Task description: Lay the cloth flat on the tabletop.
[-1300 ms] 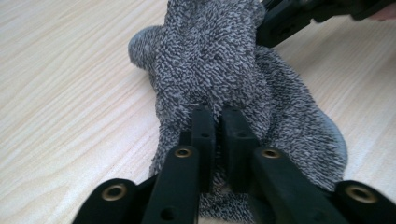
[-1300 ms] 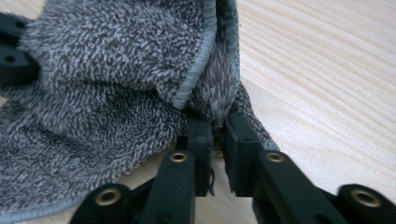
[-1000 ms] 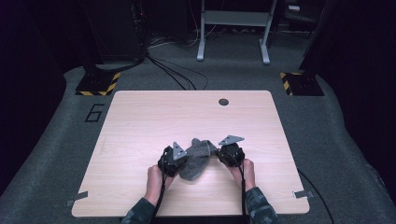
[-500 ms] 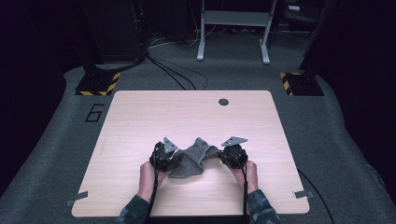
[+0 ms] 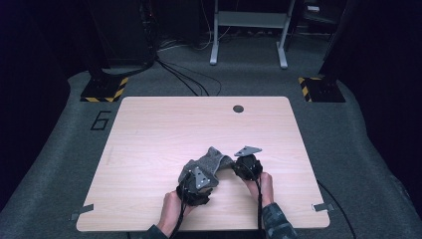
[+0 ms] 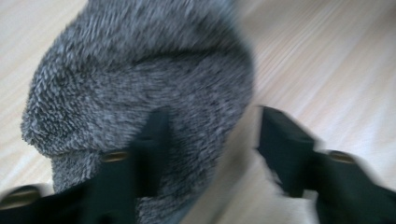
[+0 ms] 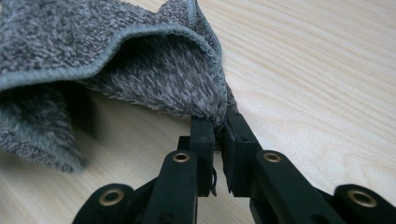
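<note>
Step in hand: folding or regrasping the grey towel (image 5: pixel 211 162), judged from how it lies bunched between the 2 grippers low in the middle of the high view.
Towel place: on the wooden surface (image 5: pixel 164 129), near its lower edge, rumpled and partly lifted at its right corner.
Right gripper (image 7: pixel 218 135): jaws pinched narrow on a corner of the towel, the cloth squeezed between the pads; at lower centre of the right gripper view.
Left gripper (image 6: pixel 210 140): jaws stand partly apart and have just been closing; in the left gripper view 1 jaw lies over the towel's pile and the other over bare wood, so the towel's edge sits between them but the pads do not press on it.
Doing it well: keep the right pinch steady as an anchor; bring the left jaws low to the wood so 1 pad slides under the hem, then close on a single layer near a corner, not on the thick bunch.
Risk: grabbing several layers would likely leave the fold lumpy; the blur in the left gripper view makes the exact edge hard to read.
Material: thick terry, looped fuzzy pile, mottled grey, with a smooth stitched hem (image 7: pixel 140 35) along the edge.
Shape: soft, limp, draping in a curled fold.
Surface: pale wood grain, smooth and matte, with 1 round dark hole (image 5: pixel 238 108) in the upper right.
</note>
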{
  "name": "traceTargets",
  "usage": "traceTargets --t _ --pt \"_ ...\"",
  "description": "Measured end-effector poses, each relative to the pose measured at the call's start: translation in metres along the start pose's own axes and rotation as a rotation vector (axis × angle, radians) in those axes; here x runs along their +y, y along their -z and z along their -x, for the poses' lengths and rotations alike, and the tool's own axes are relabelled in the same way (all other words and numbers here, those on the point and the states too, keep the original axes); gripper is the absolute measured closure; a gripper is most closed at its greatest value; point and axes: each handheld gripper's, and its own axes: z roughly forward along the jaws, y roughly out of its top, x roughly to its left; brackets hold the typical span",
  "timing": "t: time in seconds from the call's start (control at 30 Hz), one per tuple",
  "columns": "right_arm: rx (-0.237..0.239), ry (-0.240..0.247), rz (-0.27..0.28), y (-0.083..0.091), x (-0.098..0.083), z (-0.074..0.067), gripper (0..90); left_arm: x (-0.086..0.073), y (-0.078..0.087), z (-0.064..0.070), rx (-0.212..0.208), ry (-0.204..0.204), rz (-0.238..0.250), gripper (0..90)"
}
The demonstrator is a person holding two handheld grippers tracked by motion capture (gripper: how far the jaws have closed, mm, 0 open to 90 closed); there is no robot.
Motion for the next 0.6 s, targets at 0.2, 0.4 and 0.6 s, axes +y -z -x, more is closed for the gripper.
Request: traceTargets --t 0.2,0.4,0.6 --pt "-0.011 -0.016 -0.008 0.003 -0.004 0.002 84.7 -0.008 -0.002 -0.021 0.004 0.023 0.001 85.2" --pt "0.005 0.01 -0.013 0.004 -0.006 0.003 84.5 -0.016 0.004 -0.062 0.005 0.071 -0.039 82.9" --pt "0.086 0.067 -0.029 0.002 -0.009 -0.012 69.9 -0.023 0.013 -0.078 0.014 0.106 -0.063 62.9"
